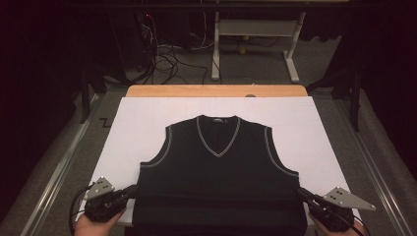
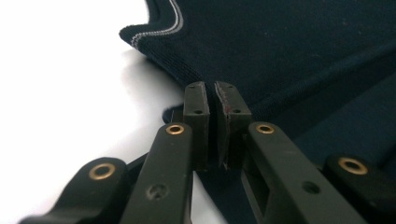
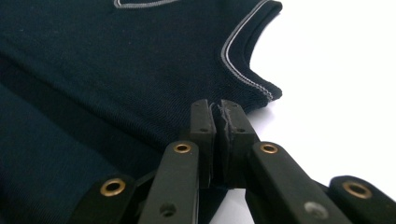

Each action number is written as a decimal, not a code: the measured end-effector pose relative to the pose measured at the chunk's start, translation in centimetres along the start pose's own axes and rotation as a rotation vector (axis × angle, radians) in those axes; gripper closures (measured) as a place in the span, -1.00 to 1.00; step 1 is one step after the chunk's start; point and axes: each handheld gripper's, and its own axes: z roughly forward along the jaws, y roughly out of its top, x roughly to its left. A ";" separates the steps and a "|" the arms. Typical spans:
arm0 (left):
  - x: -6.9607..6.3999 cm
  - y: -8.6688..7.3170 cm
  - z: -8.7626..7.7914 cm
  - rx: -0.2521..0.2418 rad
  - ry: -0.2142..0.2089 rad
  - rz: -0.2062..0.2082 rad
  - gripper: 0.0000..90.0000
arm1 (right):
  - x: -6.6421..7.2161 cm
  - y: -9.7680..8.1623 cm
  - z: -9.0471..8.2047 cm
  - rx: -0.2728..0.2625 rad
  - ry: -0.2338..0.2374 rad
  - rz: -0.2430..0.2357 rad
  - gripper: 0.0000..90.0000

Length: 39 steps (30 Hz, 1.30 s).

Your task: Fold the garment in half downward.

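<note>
Left tool [image 1: 132, 189] and right tool [image 1: 301, 191] reach inward, level, each clamped on the black knitted vest's [image 1: 219, 172] side edge. Vest lies flat on the white-covered desk [image 1: 142, 128].

Two hand-held grippers, each matte black. The left gripper [image 1: 132, 189] carries a grey three-cornered plate on top, dotted with small dark holes, and a thin black cable loops out from its body. The right gripper [image 1: 301, 191] has a matching grey plate with the same row of holes. In the left gripper view, the left gripper [image 2: 214, 95] has two flat black arms pinned with brass-coloured rivets and dark screws, ending in blocky black pads, one with a faint reddish mark, possibly wear. In the right gripper view, the right gripper [image 3: 217, 112] has the same build, its pads scuffed pale.
</note>
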 end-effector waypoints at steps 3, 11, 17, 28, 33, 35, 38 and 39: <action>-0.4 -0.7 -0.7 0.010 -0.005 0.020 0.78 | 0.3 -0.4 -0.6 0.002 0.002 -0.008 0.91; -0.4 -1.6 -0.7 0.042 -0.024 0.018 0.78 | 0.9 -1.2 -1.5 0.008 0.013 -0.018 0.90; 0.2 -1.9 -0.1 0.034 -0.018 -0.004 0.34 | 0.7 -1.4 -1.1 0.009 0.035 0.015 0.67; 1.5 -1.7 0.2 -0.058 0.039 -0.029 -0.23 | -0.5 -1.4 -0.4 -0.057 -0.002 0.081 -0.05; 1.9 -1.2 0.9 -0.063 0.023 -0.023 -0.39 | -1.2 -1.4 0.2 -0.064 -0.007 0.093 -0.32; 2.0 -1.0 1.1 -0.063 0.021 -0.020 -0.48 | -1.4 -1.2 0.5 -0.063 -0.019 0.095 -0.40; 2.1 -0.7 1.5 -0.075 0.022 -0.027 -0.58 | -1.5 -0.8 1.0 -0.068 -0.033 0.101 -0.56; 2.2 -0.6 1.6 -0.076 0.023 -0.029 -0.63 | -1.6 -0.6 1.3 -0.070 -0.037 0.100 -0.60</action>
